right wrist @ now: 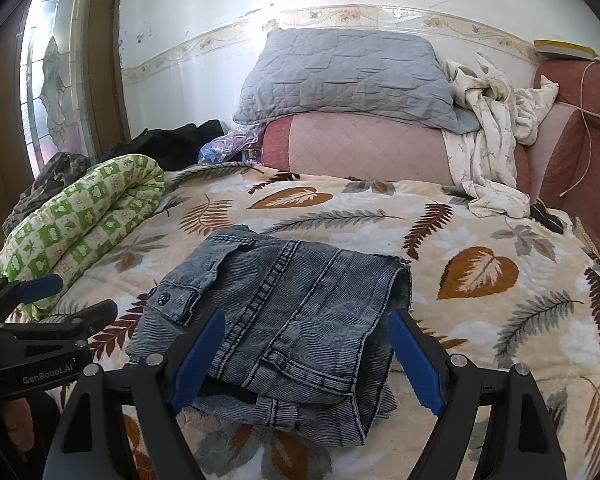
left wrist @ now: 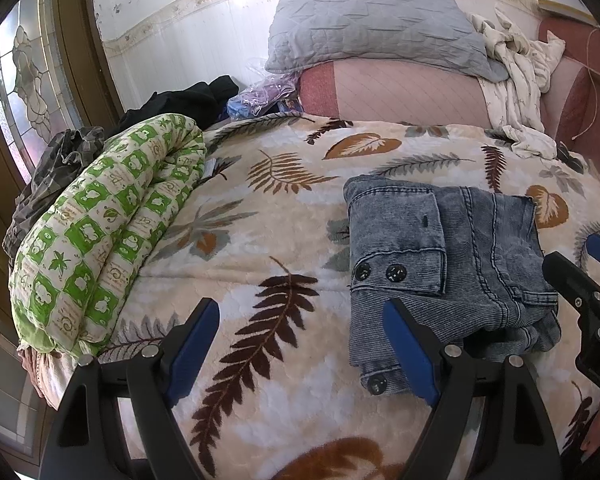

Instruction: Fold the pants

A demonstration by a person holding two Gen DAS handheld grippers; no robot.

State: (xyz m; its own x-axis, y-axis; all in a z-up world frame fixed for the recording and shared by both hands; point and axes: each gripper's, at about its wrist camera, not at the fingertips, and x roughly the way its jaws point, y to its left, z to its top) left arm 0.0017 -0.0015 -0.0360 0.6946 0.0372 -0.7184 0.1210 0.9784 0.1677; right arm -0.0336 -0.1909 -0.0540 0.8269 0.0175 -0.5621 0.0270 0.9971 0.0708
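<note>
Pants (right wrist: 284,320) folded beneath right gripper (right wrist: 306,356)

Pants' (right wrist: 284,320) underlayers hidden by fold

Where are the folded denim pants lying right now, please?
The folded denim pants lie on the leaf-print blanket, centred in the right wrist view just ahead of the open right gripper, with the rolled green-and-white quilt off to their left.
</note>
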